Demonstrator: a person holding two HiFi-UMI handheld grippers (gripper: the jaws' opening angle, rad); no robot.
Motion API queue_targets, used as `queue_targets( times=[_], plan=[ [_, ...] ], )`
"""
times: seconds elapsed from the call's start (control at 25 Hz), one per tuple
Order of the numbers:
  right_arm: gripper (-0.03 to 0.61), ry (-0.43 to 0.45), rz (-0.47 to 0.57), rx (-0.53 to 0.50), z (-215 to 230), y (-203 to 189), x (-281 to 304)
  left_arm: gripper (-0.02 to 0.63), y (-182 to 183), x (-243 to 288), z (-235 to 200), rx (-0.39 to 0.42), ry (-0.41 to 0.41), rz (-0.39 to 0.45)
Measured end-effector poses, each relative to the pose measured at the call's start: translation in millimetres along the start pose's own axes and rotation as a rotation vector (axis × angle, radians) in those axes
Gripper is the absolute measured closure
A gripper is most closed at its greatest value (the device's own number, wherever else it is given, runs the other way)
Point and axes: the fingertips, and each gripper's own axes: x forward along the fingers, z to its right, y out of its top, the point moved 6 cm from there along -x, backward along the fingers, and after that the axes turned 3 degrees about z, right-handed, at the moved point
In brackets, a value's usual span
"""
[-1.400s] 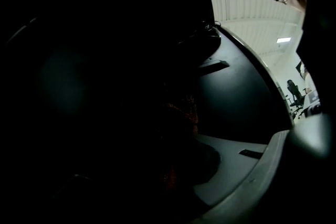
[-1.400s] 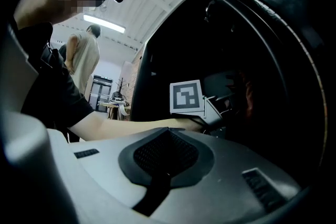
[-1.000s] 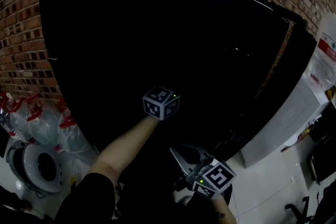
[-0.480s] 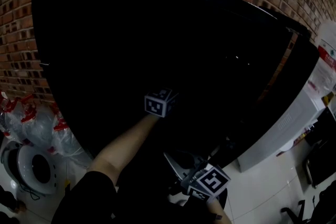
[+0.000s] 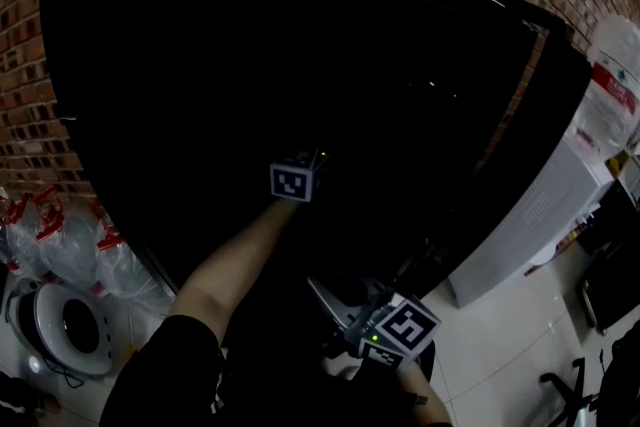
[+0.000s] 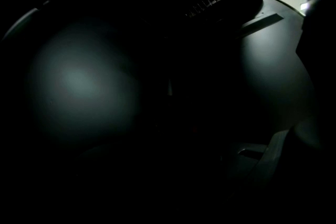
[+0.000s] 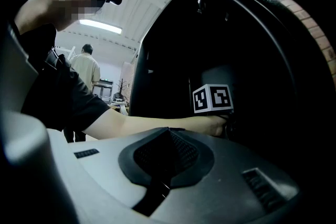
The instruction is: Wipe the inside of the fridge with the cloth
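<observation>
The fridge (image 5: 300, 35) stands open, and its inside is black with no shelf or wall to make out. My left gripper's marker cube (image 5: 293, 178) sits deep in the opening at the end of a bare forearm, and the same cube (image 7: 212, 98) shows in the right gripper view. Its jaws are lost in the dark and are shut; no cloth can be seen in any view. My right gripper (image 5: 332, 301) hangs low in front of the fridge, its grey jaws (image 7: 168, 136) shut together on nothing.
A brick wall (image 5: 30, 115) backs the fridge. Plastic water bottles (image 5: 60, 240) and a round white appliance (image 5: 60, 330) lie on the floor at left. A white cabinet (image 5: 530, 215) stands at right beside the open door's edge (image 5: 515, 105). A person (image 7: 86, 66) stands far behind.
The left gripper's cube has moved a little up and deeper into the fridge. The right gripper has stayed low in front.
</observation>
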Motion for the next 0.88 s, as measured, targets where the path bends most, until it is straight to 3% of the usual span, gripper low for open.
queue_targets(
  times=[0.4, 0.88],
  plan=[
    [0.574, -0.016, 0.030, 0.010, -8, 7, -26, 0.568, 41, -59, 3, -0.100, -0.030, 0.087],
    [0.574, 0.015, 0.073, 0.016, -46, 15, -52, 0.568, 26, -176, 94, -0.249, -0.348, 0.060]
  ],
)
